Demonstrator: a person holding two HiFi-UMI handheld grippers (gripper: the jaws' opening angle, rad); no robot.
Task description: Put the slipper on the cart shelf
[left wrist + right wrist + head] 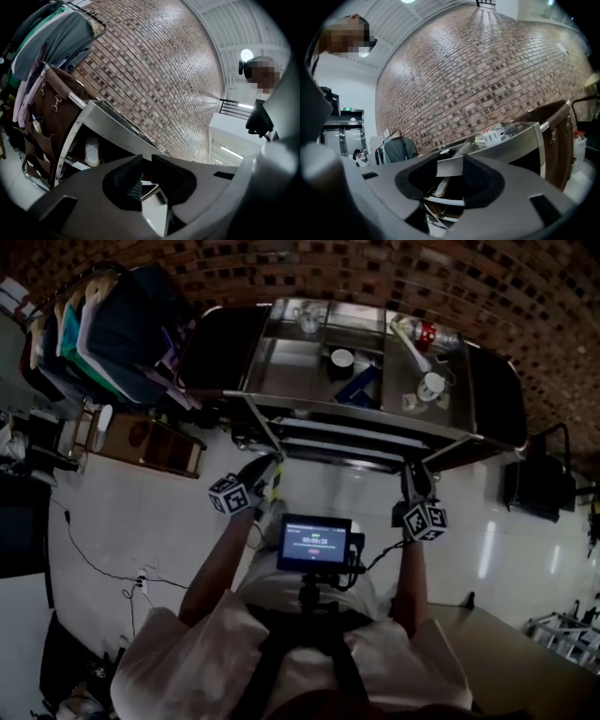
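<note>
Brick wall and a rack of hanging clothes (94,324) frame a steel cart (309,410), whose top tray holds cups and a bottle. Under that tray, the left gripper view shows a pale slipper (92,151) resting on a lower shelf, near the cart's left upright. The left gripper (144,161) has its fingers a little apart with nothing between them. The right gripper (449,161) has its fingers wider apart and is also empty. Through that gap shows a pale long shape low in the cart, likely the same slipper. Both grippers hover just in front of the cart, clear of it.

The placing looks done or nearly so, which makes the step in hand checking and backing off. To do it well, hold all 4 fingers open and draw both grippers straight back, away from the frame's uprights. Confirm the slipper lies fully on the shelf without overhanging, since a nudge could tip it off.
</note>
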